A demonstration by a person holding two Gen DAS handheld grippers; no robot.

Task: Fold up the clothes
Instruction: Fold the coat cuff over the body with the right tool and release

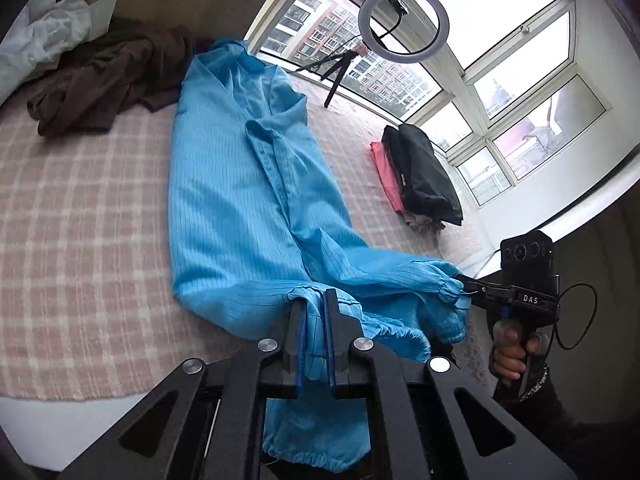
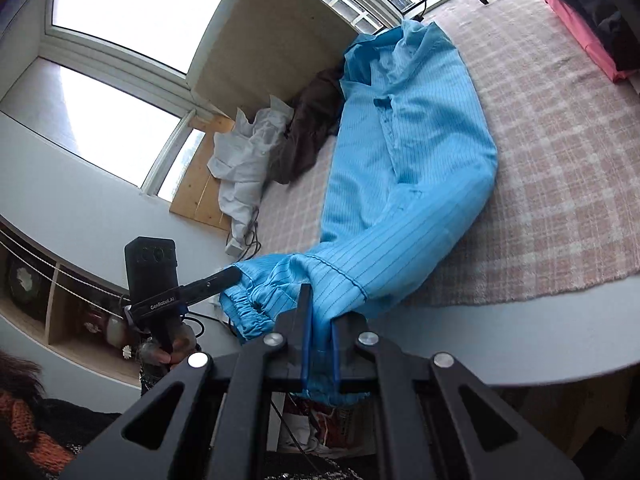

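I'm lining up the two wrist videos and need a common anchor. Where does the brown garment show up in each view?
Left wrist view: the brown garment lies crumpled at upper left, on the checked blanket, left of the blue garment.
Right wrist view: the brown garment is at upper centre, between the white garment and the blue garment.
Shared landmark: the blue garment's collar end, right beside it.

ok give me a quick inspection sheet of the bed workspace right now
surface: pink plaid blanket over the bed.
job's things: blue garment lying lengthwise, near end lifted.
clutter: brown garment, white garment, black and pink pile.
grippers: left gripper and right gripper each shut on the blue garment's near end.
cables: cable looping off the right gripper.
surroundings: windows, ring light on tripod.
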